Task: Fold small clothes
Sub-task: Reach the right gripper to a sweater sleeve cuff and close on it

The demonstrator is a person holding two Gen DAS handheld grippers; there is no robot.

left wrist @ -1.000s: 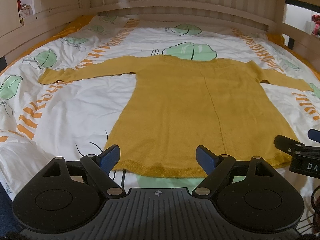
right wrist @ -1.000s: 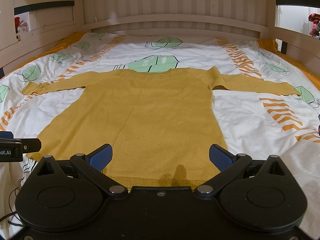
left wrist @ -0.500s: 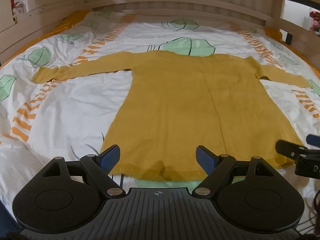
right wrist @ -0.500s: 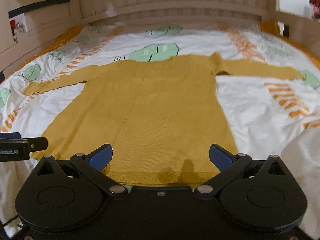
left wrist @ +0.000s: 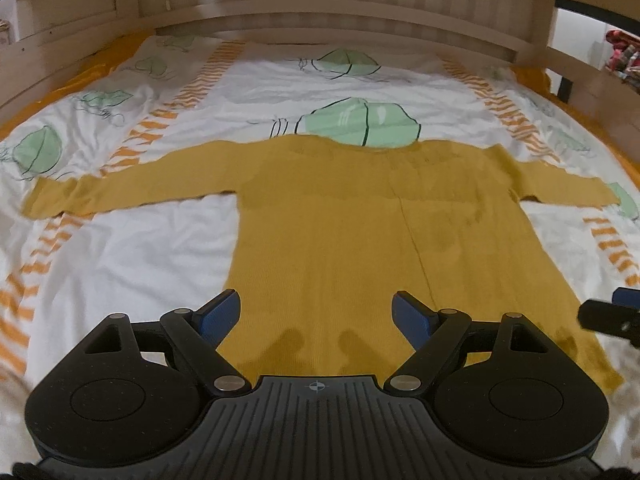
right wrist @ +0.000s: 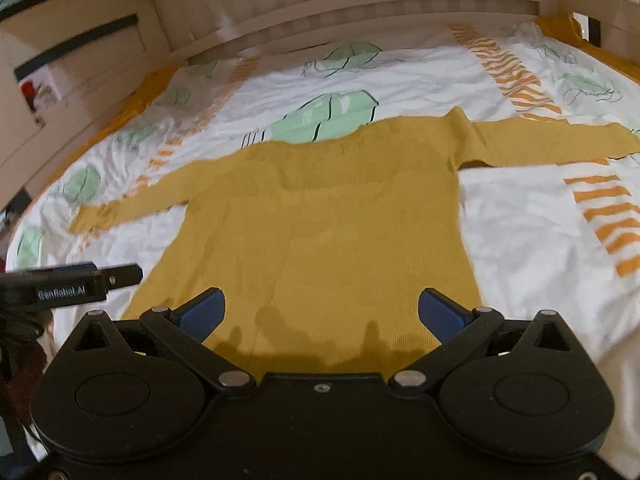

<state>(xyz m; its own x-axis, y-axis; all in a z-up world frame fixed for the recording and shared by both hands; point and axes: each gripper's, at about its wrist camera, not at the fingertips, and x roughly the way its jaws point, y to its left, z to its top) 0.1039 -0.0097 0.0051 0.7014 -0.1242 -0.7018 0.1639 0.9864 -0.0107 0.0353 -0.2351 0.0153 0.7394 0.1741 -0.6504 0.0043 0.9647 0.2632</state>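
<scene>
From my right wrist view I can read one label: "GenRobot.AI" in pale letters on the black side of the left claw (right wrist: 72, 286), slightly blurred. On my left wrist view there's only a small crosshair mark on the ribbed housing, no words, and nothing else legible

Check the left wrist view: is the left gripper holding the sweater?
No. The left gripper has its jaws wide apart with nothing between the pads, above the sweater, which lies flat on the bed.

A pale slatted wooden bed frame (left wrist: 320, 20) surrounds a white duvet (left wrist: 132, 256) printed with green leaves.
</scene>
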